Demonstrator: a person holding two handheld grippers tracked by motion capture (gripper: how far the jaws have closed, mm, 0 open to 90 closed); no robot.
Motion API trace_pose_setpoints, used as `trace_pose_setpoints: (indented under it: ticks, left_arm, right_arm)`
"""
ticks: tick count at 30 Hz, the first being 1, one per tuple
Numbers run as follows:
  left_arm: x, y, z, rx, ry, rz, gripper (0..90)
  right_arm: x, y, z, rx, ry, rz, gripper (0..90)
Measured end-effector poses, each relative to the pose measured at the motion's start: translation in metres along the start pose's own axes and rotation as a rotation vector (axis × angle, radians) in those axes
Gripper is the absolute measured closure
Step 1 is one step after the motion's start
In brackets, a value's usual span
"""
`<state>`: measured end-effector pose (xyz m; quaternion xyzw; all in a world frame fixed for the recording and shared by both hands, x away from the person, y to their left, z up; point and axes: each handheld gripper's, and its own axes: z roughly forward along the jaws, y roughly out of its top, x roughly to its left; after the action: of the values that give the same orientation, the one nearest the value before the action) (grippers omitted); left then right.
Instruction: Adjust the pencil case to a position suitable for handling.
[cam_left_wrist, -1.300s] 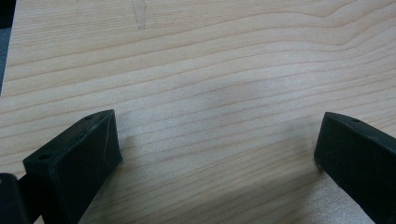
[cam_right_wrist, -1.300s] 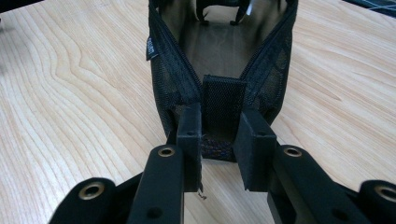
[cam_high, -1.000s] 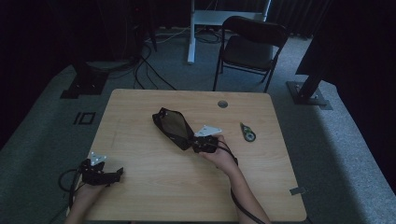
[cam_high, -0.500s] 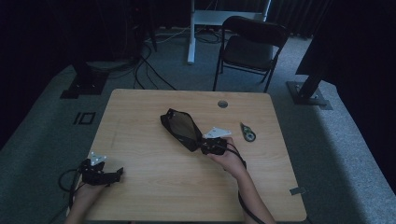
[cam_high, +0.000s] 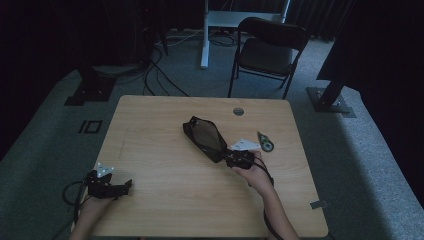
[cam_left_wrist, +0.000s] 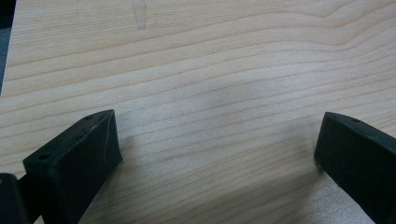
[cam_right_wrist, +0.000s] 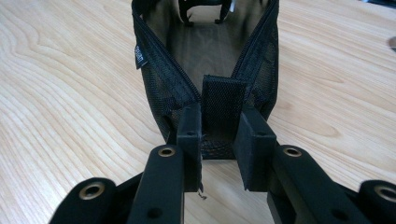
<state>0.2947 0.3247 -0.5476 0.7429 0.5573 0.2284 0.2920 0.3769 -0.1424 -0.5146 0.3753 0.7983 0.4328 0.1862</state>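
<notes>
A black mesh pouch (cam_high: 204, 136) lies unzipped on the wooden table (cam_high: 165, 120), its mouth wide open. My right gripper (cam_high: 226, 157) is at the pouch's near right end, shut on the fabric tab there. The right gripper view shows that tab (cam_right_wrist: 223, 103) pinched between the jaws of my right gripper (cam_right_wrist: 219, 145), with the pouch (cam_right_wrist: 159, 74) stretching away beyond it. My left gripper (cam_high: 128, 185) rests near the table's front left corner, far from the pouch. It is open (cam_left_wrist: 217, 154) with only bare wood between its jaws.
A small round green and black object (cam_high: 265, 143) lies on the table just right of the right gripper. A cable hole (cam_high: 238, 111) sits near the far edge. Behind the table stands a folding chair (cam_high: 270, 50), with stand bases and cables on the floor.
My right gripper has moved a little to the right, dragging the pouch with it. The left gripper has stayed put.
</notes>
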Motion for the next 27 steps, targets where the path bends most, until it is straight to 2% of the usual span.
trace_pose_setpoints:
  ticks: [6, 11, 17, 27]
  left_arm:
    - [0.0, 0.0, 0.0, 0.0, 0.0, 0.0, 0.4]
    - [0.0, 0.0, 0.0, 0.0, 0.0, 0.0, 0.4]
    - [0.0, 0.0, 0.0, 0.0, 0.0, 0.0, 0.4]
    - [0.0, 0.0, 0.0, 0.001, 0.0, 0.002, 0.4]
  right_arm:
    - [-0.006, -0.009, -0.013, -0.001, -0.022, 0.015, 73.0]
    - [-0.012, -0.018, -0.023, -0.022, -0.051, 0.049, 73.0]
    - [-0.015, -0.025, -0.033, -0.02, -0.086, 0.035, 73.0]
    - [-0.015, -0.037, -0.053, -0.018, -0.155, 0.045, 73.0]
